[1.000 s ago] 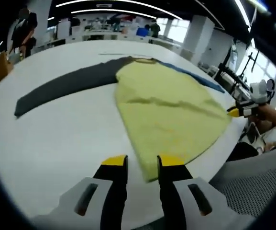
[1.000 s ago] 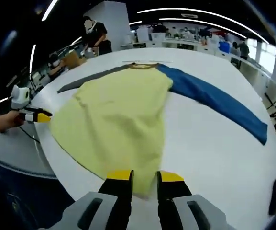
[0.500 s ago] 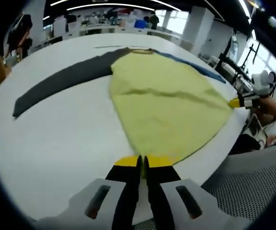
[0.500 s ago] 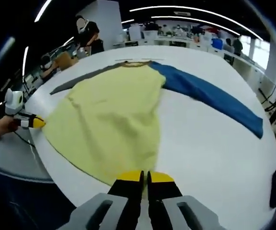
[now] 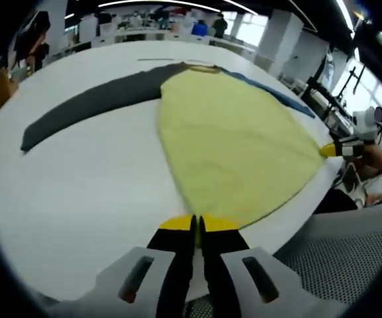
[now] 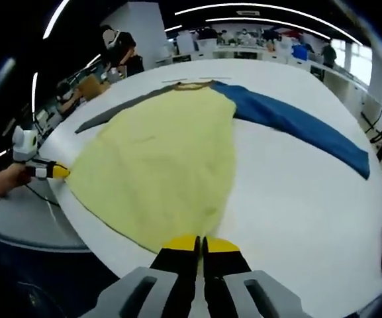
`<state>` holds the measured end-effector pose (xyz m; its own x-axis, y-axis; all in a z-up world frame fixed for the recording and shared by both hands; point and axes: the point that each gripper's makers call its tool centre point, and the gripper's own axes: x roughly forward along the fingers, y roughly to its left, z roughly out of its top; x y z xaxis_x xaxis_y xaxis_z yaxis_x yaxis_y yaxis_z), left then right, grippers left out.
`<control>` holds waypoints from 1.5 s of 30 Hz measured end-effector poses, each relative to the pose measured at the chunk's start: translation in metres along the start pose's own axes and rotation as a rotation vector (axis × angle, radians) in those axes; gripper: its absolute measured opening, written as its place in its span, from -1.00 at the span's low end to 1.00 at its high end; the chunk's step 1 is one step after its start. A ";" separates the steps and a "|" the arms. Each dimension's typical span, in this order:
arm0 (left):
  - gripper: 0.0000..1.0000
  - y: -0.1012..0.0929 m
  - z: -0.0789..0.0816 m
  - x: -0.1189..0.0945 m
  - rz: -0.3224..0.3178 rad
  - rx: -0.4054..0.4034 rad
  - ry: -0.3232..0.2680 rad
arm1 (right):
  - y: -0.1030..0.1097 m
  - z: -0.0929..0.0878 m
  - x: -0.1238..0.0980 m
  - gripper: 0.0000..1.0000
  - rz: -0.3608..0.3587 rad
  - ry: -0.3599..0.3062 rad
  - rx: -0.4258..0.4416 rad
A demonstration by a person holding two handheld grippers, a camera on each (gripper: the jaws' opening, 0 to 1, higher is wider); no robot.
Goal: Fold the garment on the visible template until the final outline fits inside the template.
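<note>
The pale yellow long-sleeved garment (image 5: 234, 142) with one grey sleeve (image 5: 91, 106) and one blue sleeve (image 6: 296, 122) lies spread flat on the round white table (image 5: 78, 199), its hem at the near edge directly ahead of both pairs of jaws. The left gripper (image 5: 196, 224) has its yellow-tipped jaws pressed together on one hem corner, the grey sleeve stretching away to the left of them; the right gripper (image 6: 200, 242) is likewise pinched closed on the other hem corner, with the blue sleeve running off to the right of its jaws. A second ago both pairs of jaws stood apart around the hem; by half a second ago they had closed, and the yellow body now looks smoother, the crease across it gone. In the left gripper view the right gripper (image 5: 328, 150) appears far right at the hem; in the right gripper view the left gripper (image 6: 59, 171) appears far left.
</note>
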<state>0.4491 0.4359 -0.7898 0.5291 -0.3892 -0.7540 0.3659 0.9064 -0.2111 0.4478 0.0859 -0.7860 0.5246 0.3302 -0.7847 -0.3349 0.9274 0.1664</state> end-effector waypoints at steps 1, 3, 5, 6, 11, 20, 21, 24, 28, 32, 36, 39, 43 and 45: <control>-0.99 0.000 0.000 0.000 -0.002 0.000 0.002 | 0.000 -0.001 0.000 -1.00 -0.003 0.004 -0.002; -0.99 -0.001 -0.001 -0.001 -0.004 0.001 0.009 | -0.001 -0.001 0.000 -1.00 -0.004 0.007 0.000; -0.99 -0.002 -0.002 -0.001 -0.005 0.004 0.015 | -0.003 -0.002 0.000 -1.00 -0.009 0.009 0.005; -0.99 -0.003 -0.003 -0.002 -0.006 0.005 0.016 | -0.004 -0.002 -0.001 -1.00 -0.009 0.010 0.007; -0.99 -0.003 -0.004 -0.003 -0.006 -0.007 0.019 | -0.003 -0.002 -0.003 -1.00 0.000 0.004 0.014; -0.97 -0.005 -0.006 -0.007 -0.018 0.007 0.025 | -0.001 -0.005 -0.005 -1.00 0.013 0.016 -0.012; -0.96 -0.005 -0.005 -0.008 -0.022 0.019 0.014 | 0.000 -0.004 -0.005 -1.00 0.019 0.008 -0.014; -0.82 -0.007 -0.004 -0.010 -0.036 0.020 0.006 | 0.004 0.003 -0.007 -0.67 0.045 -0.034 0.016; -0.58 -0.012 0.006 -0.014 -0.063 0.046 -0.064 | 0.006 0.008 -0.010 -0.15 0.058 -0.059 0.003; -0.35 -0.019 0.019 -0.019 -0.086 0.061 -0.126 | 0.009 0.016 -0.014 0.03 0.078 -0.090 -0.008; -0.20 -0.019 0.027 -0.018 -0.094 0.085 -0.162 | 0.007 0.027 -0.017 0.23 0.086 -0.130 -0.009; -0.08 -0.018 0.033 -0.018 -0.098 0.092 -0.185 | 0.004 0.039 -0.020 0.30 0.082 -0.170 -0.011; 0.13 -0.022 0.041 -0.019 -0.124 0.090 -0.223 | -0.010 0.057 -0.024 0.42 0.057 -0.227 0.007; 0.26 -0.024 0.045 -0.020 -0.128 0.098 -0.238 | -0.020 0.063 -0.026 0.42 0.040 -0.242 0.000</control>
<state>0.4644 0.4145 -0.7418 0.6346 -0.5374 -0.5554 0.5073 0.8318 -0.2253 0.4901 0.0697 -0.7316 0.6830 0.3987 -0.6119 -0.3587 0.9130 0.1945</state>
